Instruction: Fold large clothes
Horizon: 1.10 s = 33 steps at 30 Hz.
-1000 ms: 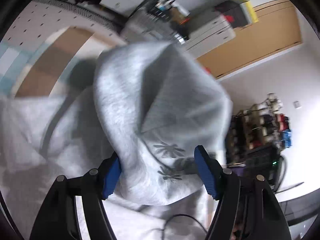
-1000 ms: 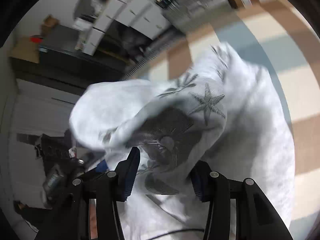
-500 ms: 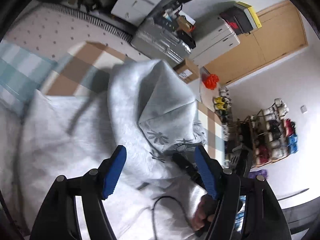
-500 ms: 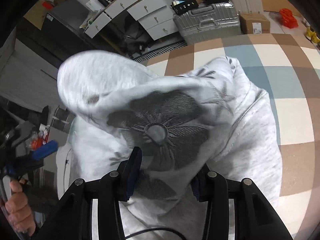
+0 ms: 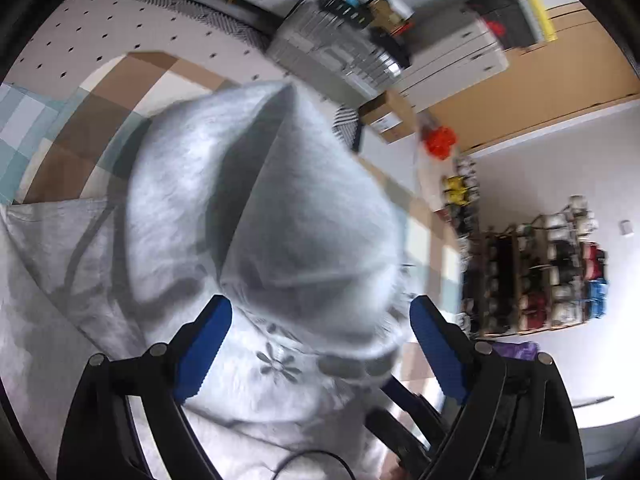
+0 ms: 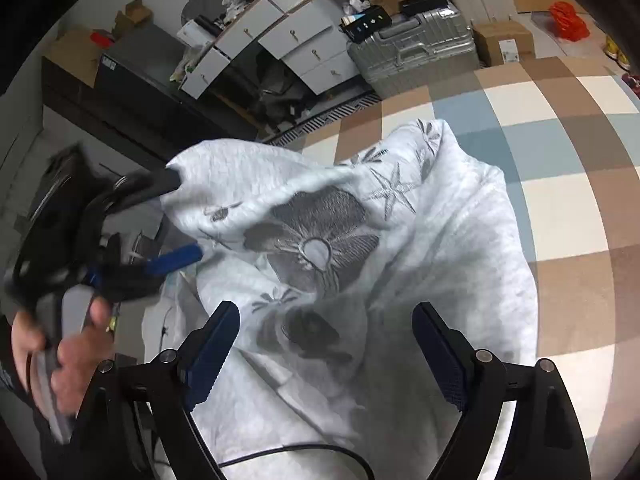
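A light grey sweatshirt [image 6: 448, 240] with a dark flower print [image 6: 316, 248] lies heaped on a checked brown, blue and white cover [image 6: 560, 160]. My right gripper [image 6: 326, 312] stands open over the printed part. Its jaws are opening wide and the cloth lies loose below them. A person's hand [image 6: 72, 360] holds my left gripper [image 6: 187, 213] at the garment's left edge. In the left wrist view a raised, blurred fold of the sweatshirt [image 5: 280, 200] bulges between the blue pads [image 5: 200, 344]. The left gripper [image 5: 319, 306] is opening too, and the fold still rests against one finger.
Beyond the cover's far edge stand a silver suitcase [image 6: 416, 48], white drawers [image 6: 304, 40] and a cardboard box [image 6: 504, 40]. An orange bag [image 6: 568, 20] lies on the floor. A loaded rack [image 5: 540, 272] stands by the wall. A black cable [image 6: 300, 452] crosses the cloth near me.
The right jaws have sprung wide and let go of the printed fold, which has sunk onto the heap. The left jaws have widened, and the left gripper has shifted closer to the garment's edge.
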Each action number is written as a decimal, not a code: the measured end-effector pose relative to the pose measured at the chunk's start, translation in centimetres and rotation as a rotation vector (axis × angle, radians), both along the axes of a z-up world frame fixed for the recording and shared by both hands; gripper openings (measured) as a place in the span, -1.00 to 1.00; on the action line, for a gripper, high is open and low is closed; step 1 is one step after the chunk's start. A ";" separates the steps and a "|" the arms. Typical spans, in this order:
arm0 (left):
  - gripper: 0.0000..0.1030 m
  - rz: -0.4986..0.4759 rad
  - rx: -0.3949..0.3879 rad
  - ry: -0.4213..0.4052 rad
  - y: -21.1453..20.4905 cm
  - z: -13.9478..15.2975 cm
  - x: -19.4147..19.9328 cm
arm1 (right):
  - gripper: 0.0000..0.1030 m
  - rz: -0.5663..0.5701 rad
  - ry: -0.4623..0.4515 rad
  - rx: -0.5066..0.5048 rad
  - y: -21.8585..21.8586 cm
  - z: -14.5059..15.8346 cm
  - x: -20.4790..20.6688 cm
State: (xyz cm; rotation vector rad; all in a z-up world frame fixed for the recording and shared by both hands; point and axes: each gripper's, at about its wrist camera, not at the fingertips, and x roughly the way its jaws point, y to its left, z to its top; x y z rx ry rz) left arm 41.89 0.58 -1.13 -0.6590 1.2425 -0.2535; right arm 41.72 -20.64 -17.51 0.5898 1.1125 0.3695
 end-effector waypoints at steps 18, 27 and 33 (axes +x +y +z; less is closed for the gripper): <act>-0.91 -0.047 -0.080 -0.045 -0.6 7.2 1.7 | 0.73 0.240 0.082 0.236 5.1 0.0 1.8; -0.91 -0.066 -0.125 -0.124 -0.3 8.6 1.9 | 0.70 0.208 -0.279 -0.245 7.2 1.7 6.3; -0.91 -0.105 -0.170 -0.136 1.0 5.9 -1.9 | 0.63 0.263 -0.268 -0.305 7.4 -0.3 3.3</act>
